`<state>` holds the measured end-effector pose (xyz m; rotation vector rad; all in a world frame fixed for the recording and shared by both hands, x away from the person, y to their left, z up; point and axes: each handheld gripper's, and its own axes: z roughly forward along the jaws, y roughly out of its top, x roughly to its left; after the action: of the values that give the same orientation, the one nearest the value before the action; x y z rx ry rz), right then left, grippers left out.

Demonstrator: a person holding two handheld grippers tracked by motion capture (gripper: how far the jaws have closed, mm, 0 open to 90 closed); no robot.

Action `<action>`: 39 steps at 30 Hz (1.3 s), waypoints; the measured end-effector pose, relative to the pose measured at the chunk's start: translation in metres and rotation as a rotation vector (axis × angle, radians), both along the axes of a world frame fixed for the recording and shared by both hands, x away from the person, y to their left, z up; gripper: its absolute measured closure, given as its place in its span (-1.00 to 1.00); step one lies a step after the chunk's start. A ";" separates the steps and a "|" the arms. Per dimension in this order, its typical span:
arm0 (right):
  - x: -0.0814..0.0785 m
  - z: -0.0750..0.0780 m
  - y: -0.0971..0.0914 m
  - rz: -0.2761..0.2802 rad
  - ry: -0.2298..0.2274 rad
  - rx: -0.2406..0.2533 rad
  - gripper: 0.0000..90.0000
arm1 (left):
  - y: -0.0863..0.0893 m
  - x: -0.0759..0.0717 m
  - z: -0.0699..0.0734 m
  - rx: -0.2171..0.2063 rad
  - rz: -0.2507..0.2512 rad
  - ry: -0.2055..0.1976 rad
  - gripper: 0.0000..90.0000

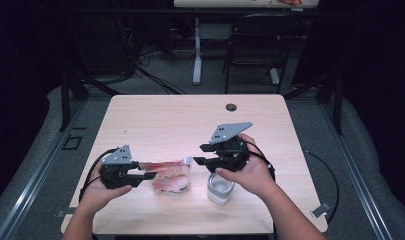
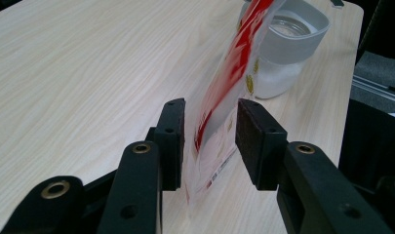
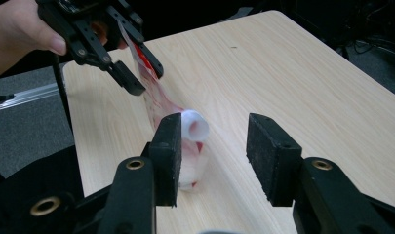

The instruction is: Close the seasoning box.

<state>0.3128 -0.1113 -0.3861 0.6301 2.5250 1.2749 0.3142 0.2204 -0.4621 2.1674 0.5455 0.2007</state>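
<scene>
A red and white plastic pouch (image 1: 172, 177) lies on the near part of the wooden table (image 1: 190, 120), its left end raised. My left gripper (image 1: 147, 175) has that end between its jaws; in the left gripper view the pouch (image 2: 219, 83) stands edge-on against the left pad, with a gap to the right pad, so my left gripper (image 2: 209, 109) is open. My right gripper (image 1: 202, 154) hovers open just right of the pouch. In the right gripper view the pouch's curled white end (image 3: 192, 129) sits by the left jaw of my right gripper (image 3: 214, 131). A white jar (image 1: 220, 189) stands below my right hand.
The jar (image 2: 287, 44) has an open wide mouth and stands near the table's front right. A cable hole (image 1: 231, 107) marks the table's far edge. Beyond the table are a black chair (image 1: 255, 45) and a white desk leg (image 1: 196, 55). Cables trail from both grippers.
</scene>
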 end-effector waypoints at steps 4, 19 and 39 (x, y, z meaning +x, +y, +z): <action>-0.001 -0.003 -0.012 -0.037 -0.006 0.008 0.33 | 0.000 -0.002 0.004 -0.005 0.009 -0.005 0.40; -0.008 -0.006 -0.037 -0.125 -0.011 0.053 0.31 | 0.012 -0.008 0.009 0.006 0.033 0.000 0.39; -0.014 -0.017 -0.081 -0.217 -0.006 0.145 0.29 | 0.007 -0.009 0.008 0.004 0.036 -0.025 0.50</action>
<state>0.2988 -0.1922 -0.4026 0.9032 2.2985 1.3837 0.3054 0.2278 -0.4541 2.1568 0.5699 0.2484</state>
